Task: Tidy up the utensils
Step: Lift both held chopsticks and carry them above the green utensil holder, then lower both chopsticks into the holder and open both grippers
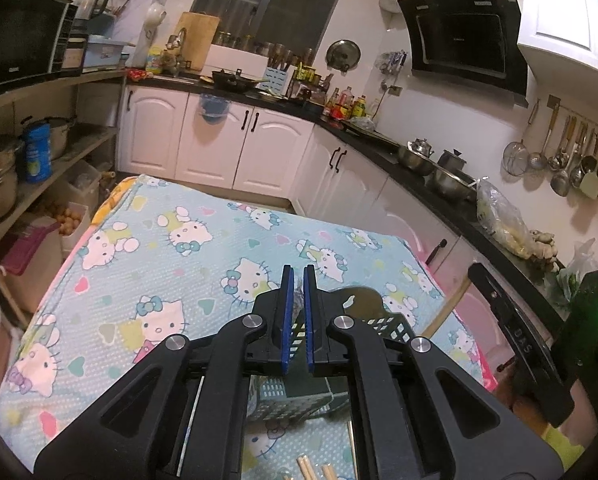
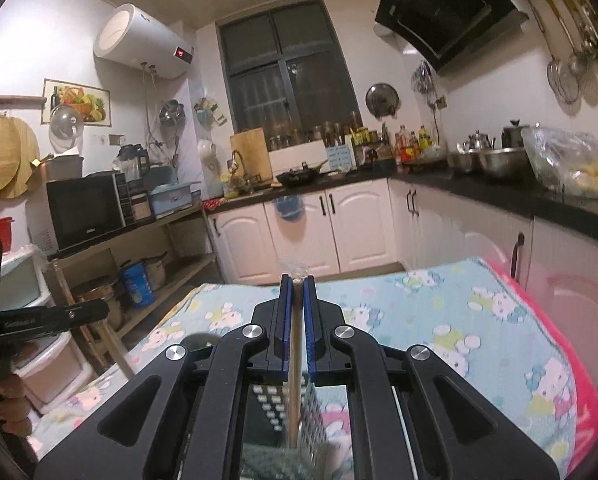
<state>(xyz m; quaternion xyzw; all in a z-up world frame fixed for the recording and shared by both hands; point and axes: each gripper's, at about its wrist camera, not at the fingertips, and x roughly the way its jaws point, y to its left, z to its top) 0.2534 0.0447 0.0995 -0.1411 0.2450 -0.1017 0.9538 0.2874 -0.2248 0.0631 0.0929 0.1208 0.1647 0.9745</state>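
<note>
A cramped home kitchen with white cabinets and a dark countertop was seen, and in front of it a table under a pale blue cartoon-cat cloth [image 1: 171,248]. A slim wooden chopstick in a clear wrapper [image 2: 297,344] was held pinched between the blue pads of the right gripper [image 2: 297,284], its tip standing up past the fingertips. Below it a dark perforated plastic utensil basket [image 1: 383,326] was seen, resting on the cloth. The chopstick was judged light, stiff and, in its film, slippery; a hold near mid-length was thought safest against pivoting. The left gripper [image 1: 297,276] had its jaws pressed nearly together, something crinkled and clear apparently between them, though what it was could not be told. More bare wooden chopstick ends [image 1: 313,470] were seen lying near the table's edge.
</note>
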